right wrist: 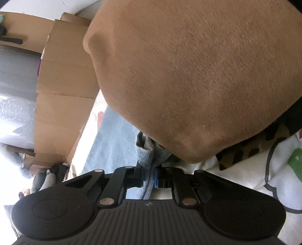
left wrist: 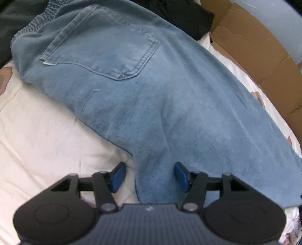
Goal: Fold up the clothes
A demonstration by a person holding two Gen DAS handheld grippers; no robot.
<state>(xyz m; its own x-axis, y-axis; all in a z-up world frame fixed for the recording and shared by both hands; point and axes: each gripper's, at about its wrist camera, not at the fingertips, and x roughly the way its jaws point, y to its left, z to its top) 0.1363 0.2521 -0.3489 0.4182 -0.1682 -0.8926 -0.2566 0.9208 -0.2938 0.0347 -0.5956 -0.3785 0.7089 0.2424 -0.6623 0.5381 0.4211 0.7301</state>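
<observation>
Light blue jeans (left wrist: 143, 98) lie back-pocket up on a white bedsheet (left wrist: 41, 135), waistband at the far left, one leg running toward me. My left gripper (left wrist: 149, 176) is open, its blue pads (left wrist: 119, 178) on either side of the folded leg, just above the cloth. In the right wrist view, my right gripper (right wrist: 148, 178) is shut on a bunched hem of the jeans (right wrist: 146, 150). A bare forearm (right wrist: 198, 75) fills most of that view and hides what lies beyond.
Flattened cardboard (left wrist: 264, 52) stands along the bed's right side and shows in the right wrist view too (right wrist: 62, 94). Dark clothes (left wrist: 188, 17) lie past the jeans. A white printed garment (right wrist: 273, 169) and a camouflage piece (right wrist: 251, 148) lie at the right.
</observation>
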